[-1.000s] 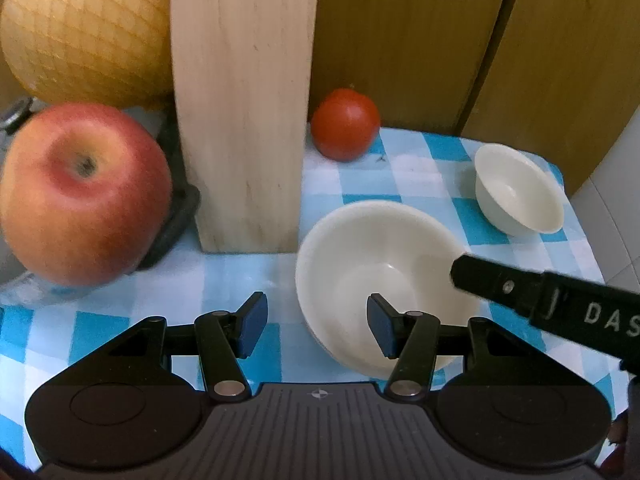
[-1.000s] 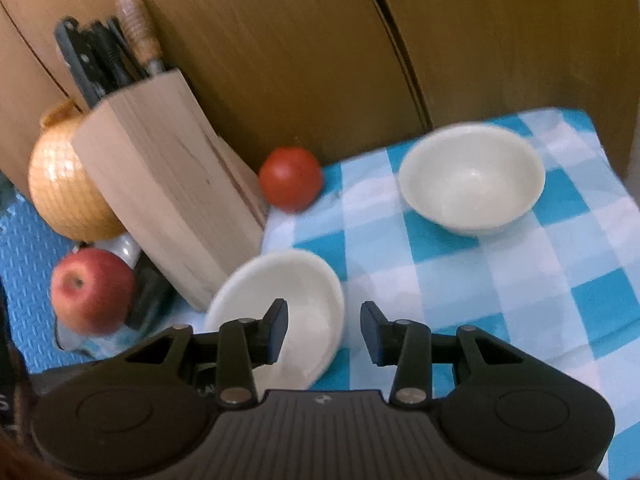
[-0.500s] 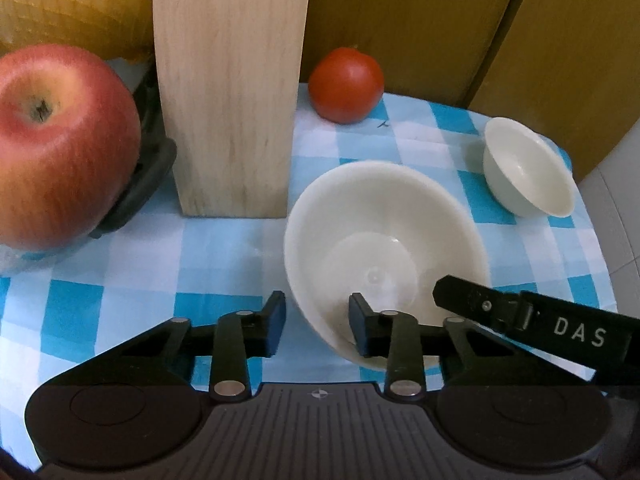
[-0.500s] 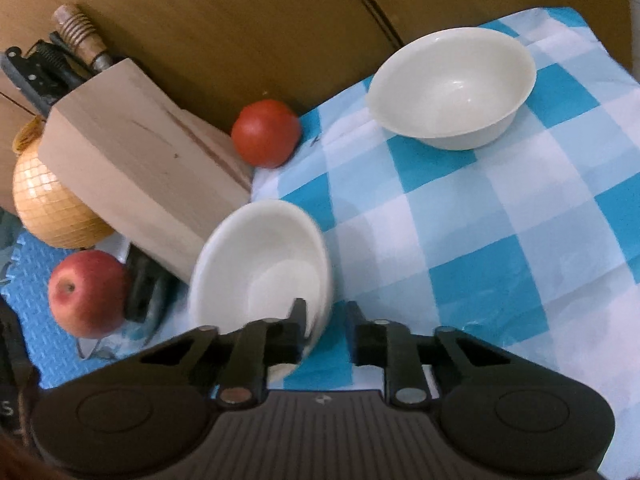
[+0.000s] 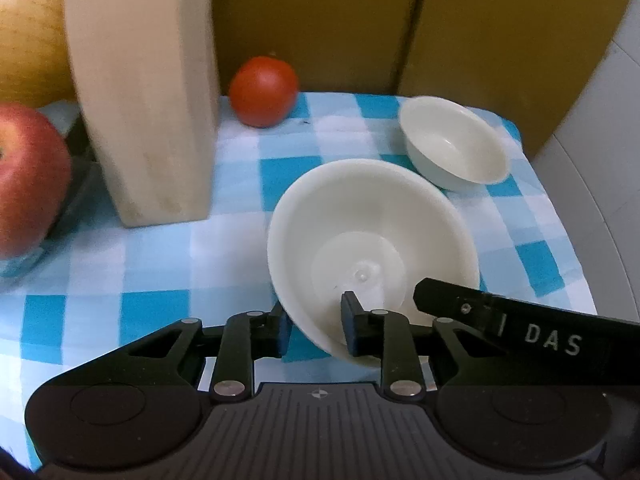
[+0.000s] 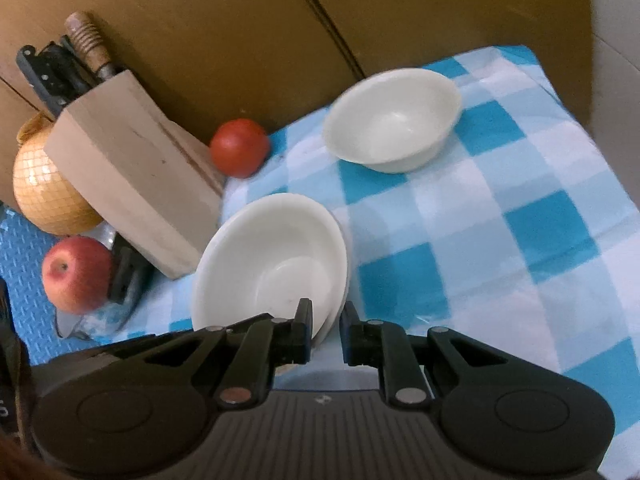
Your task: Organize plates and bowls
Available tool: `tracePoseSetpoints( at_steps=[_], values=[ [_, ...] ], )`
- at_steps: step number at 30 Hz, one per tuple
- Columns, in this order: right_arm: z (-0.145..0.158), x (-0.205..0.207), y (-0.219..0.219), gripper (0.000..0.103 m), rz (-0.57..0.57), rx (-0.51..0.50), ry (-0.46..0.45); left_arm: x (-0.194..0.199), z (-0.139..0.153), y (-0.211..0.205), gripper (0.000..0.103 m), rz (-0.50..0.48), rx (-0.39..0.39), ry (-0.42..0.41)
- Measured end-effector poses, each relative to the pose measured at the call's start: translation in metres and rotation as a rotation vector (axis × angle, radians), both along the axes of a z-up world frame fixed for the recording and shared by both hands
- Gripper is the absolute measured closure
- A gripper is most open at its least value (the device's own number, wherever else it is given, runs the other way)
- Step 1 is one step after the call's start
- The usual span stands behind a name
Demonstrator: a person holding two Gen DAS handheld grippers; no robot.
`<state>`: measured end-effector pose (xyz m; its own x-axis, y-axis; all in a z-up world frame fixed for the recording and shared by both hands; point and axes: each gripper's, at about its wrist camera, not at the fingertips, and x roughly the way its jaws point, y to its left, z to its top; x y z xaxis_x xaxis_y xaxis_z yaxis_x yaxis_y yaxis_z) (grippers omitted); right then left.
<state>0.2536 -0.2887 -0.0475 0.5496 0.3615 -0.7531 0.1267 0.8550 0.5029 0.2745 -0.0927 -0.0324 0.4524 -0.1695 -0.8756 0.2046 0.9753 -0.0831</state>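
A large cream bowl (image 5: 372, 236) is tilted and lifted above the blue-and-white checked cloth (image 5: 160, 264). My left gripper (image 5: 314, 326) is shut on its near rim. My right gripper (image 6: 325, 330) is shut on the rim of the same bowl (image 6: 272, 268); one of its fingers (image 5: 496, 318) reaches in from the right in the left wrist view. A smaller cream bowl (image 5: 454, 148) (image 6: 394, 118) stands upright on the cloth at the far right.
A wooden knife block (image 5: 144, 92) (image 6: 132, 176) stands left of the bowl, with a red tomato (image 5: 264, 90) (image 6: 239, 148) behind it. A red apple (image 5: 28, 176) (image 6: 76, 274) and a netted yellow pomelo (image 6: 48, 194) lie at the far left. Brown cabinet doors (image 5: 320, 20) form the back.
Both grippers have closed on the large bowl's rim. The bowl has been tipped up and lifted off the cloth.
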Motion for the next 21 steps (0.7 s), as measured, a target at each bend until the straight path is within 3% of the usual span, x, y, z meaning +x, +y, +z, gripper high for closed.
tracePoseSetpoints(
  at_steps=[8,10,21],
  values=[
    [0.003,-0.007,-0.02,0.083,-0.031,0.008,-0.005,-0.005,-0.012,-0.023,0.063,-0.04,0.056,0.012],
    [0.006,-0.007,-0.024,0.083,-0.038,0.012,-0.013,-0.005,-0.011,-0.025,0.054,-0.042,0.063,0.003],
    [0.018,0.0,-0.039,0.079,-0.098,0.002,-0.067,-0.006,0.008,-0.019,0.045,-0.011,0.095,-0.065]
  ],
)
